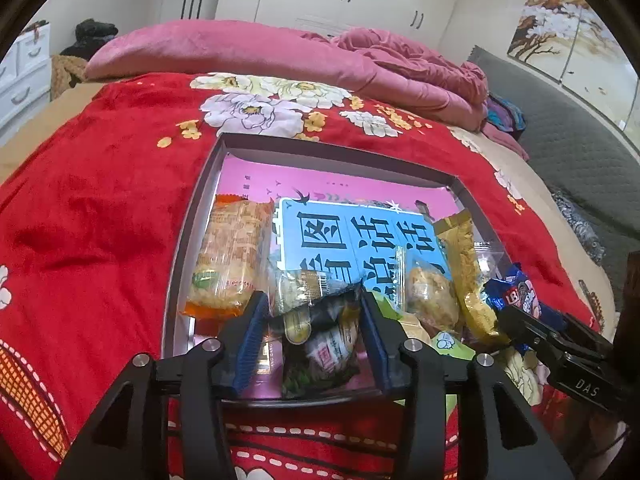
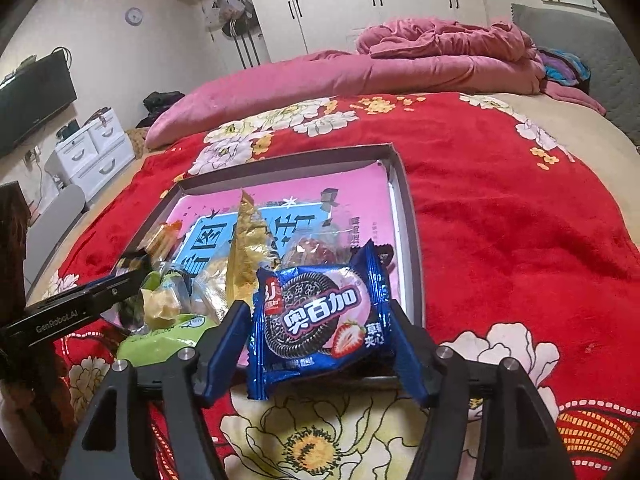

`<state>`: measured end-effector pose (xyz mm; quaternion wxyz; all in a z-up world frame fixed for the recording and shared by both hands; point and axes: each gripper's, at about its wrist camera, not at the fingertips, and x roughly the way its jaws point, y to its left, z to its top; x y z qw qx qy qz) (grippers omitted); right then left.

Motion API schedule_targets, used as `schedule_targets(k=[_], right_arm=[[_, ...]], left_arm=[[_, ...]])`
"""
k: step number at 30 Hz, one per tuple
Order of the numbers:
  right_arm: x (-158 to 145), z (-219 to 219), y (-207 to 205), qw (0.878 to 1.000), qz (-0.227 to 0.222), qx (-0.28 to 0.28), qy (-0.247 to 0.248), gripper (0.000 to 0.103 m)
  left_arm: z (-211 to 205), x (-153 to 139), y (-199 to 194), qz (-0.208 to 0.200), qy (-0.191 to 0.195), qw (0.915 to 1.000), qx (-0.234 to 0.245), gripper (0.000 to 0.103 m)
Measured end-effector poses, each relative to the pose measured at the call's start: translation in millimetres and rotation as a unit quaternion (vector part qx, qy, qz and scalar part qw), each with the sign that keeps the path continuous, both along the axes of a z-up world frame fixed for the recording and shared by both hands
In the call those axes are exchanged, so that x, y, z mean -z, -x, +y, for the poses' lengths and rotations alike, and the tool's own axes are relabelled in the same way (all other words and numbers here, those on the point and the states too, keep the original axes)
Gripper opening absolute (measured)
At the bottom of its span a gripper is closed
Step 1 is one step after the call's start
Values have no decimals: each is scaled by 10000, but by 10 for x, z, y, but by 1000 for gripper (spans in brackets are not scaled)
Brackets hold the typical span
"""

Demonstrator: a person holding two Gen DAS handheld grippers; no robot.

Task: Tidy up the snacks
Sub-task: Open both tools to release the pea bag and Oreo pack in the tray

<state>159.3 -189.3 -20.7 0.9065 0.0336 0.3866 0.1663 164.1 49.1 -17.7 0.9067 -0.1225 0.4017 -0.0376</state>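
A shallow box lid with a pink printed floor [image 1: 224, 148] [image 2: 404, 184] lies on the red bedspread and holds several snack packets. My left gripper [image 1: 314, 300] is shut on a dark green snack packet [image 1: 324, 348] over the box's near edge. My right gripper [image 2: 318, 312] is shut on a blue strawberry cookie packet [image 2: 320, 316], held above the box's near right corner; it also shows in the left wrist view [image 1: 516, 292]. An orange cracker packet [image 1: 232, 256], a gold packet [image 1: 464, 264] [image 2: 248, 240] and a clear pastry packet [image 1: 432, 292] lie in the box.
A green packet [image 2: 160, 340] lies at the box's near edge between the grippers. A folded pink quilt [image 1: 280, 56] lies across the far side of the bed. White drawers [image 2: 92, 152] and a TV [image 2: 32, 100] stand left; a grey headboard [image 1: 568, 136] is right.
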Motion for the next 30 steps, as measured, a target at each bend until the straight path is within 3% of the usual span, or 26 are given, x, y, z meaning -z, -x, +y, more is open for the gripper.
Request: schedule_targets(k=[30], right_arm=[[-137, -126, 76, 9988, -388, 267, 163, 80]], left_arm=[[1, -94, 87, -163, 39, 9999, 24, 75]])
